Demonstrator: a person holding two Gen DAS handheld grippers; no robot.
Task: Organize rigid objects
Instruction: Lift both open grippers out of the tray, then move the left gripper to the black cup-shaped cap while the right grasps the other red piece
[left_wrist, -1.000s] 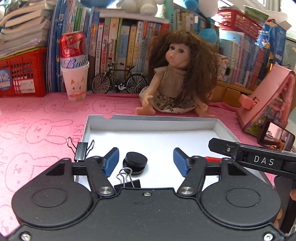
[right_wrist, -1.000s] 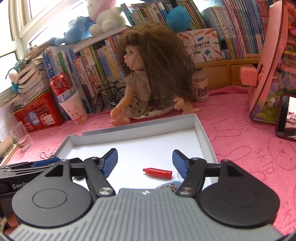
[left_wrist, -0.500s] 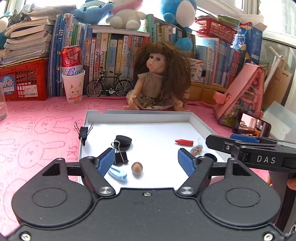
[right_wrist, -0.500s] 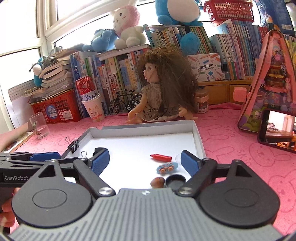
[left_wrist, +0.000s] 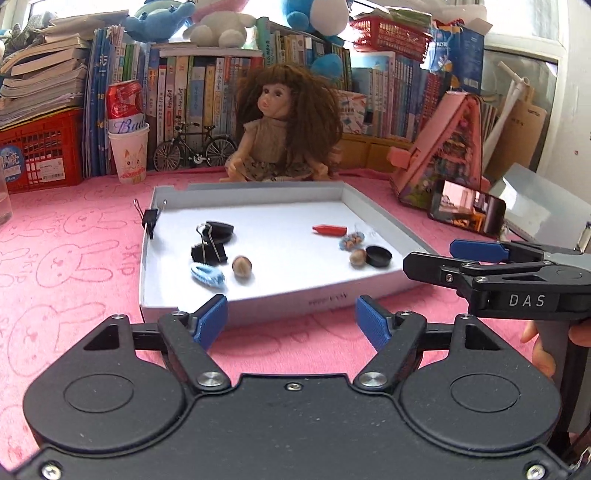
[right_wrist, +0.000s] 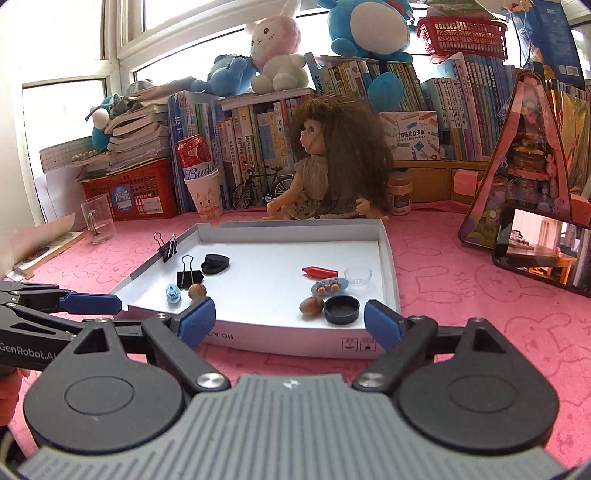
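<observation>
A shallow white tray (left_wrist: 258, 297) lies on the pink cloth. On its left side lie a black binder clip (left_wrist: 208, 251), a black heart-shaped lid (left_wrist: 220, 230), a small blue piece (left_wrist: 207, 275) and a brown nut (left_wrist: 242, 266). On its right side lie a red piece (left_wrist: 330, 230), a small blue dish (left_wrist: 351, 240), a second nut (left_wrist: 357, 256) and a round black lid (left_wrist: 378, 255). My left gripper (left_wrist: 291, 321) is open and empty before the tray's near wall. My right gripper (right_wrist: 290, 321) also faces that wall, its jaws opening with nothing between them.
Another binder clip (left_wrist: 149, 219) grips the tray's left rim. A doll (left_wrist: 284, 125) sits behind the tray. A paper cup with a can (left_wrist: 129, 155), a red crate (left_wrist: 37, 147), a pink toy house (left_wrist: 443, 147) and a phone (left_wrist: 467, 212) stand around it. A glass (right_wrist: 96, 219) stands far left.
Both grippers have drawn back from over the tray to just before its near wall. Both pairs of jaws stand wider. More of the tray's contents have come into view.
</observation>
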